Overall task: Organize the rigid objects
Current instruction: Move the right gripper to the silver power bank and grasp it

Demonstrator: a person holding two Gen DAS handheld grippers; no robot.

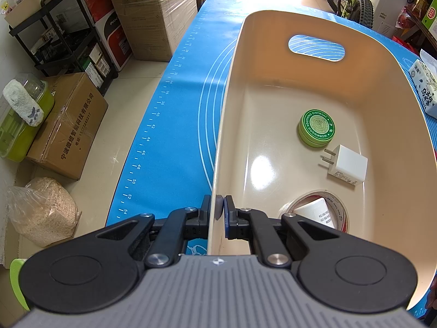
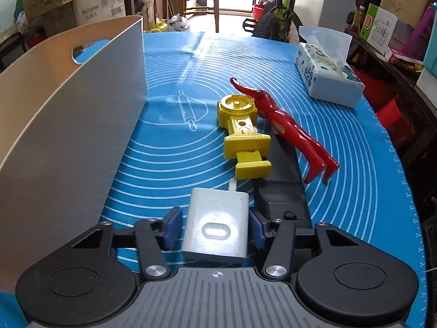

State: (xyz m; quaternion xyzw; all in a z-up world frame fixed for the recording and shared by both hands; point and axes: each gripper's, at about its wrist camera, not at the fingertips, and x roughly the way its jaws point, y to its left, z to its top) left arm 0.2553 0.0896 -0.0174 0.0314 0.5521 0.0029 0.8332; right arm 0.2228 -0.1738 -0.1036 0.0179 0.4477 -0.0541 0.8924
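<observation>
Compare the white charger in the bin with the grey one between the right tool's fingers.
The white charger lies flat inside the beige bin, prongs showing; the grey charger sits outside it on the blue mat, port facing the camera. The white one lies free; the grey one sits between the right tool fingers. Both are boxy plug adapters.

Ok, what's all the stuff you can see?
mat: one, blue, under everything
basket: one, beige, on mat
tin: one, green, in basket
white charger: one, white, in basket
tape roll: one, white-red, in basket
grey charger: one, pale grey, on mat
yellow toy: one, yellow, on mat
toy figure: one, red, beside yellow toy
black object: one, black, beside grey charger
tissue pack: one, blue-white, mat's far edge
cardboard boxes: several, brown, on floor
left gripper: one, black, shut on basket wall
right gripper: one, black, open around grey charger
</observation>
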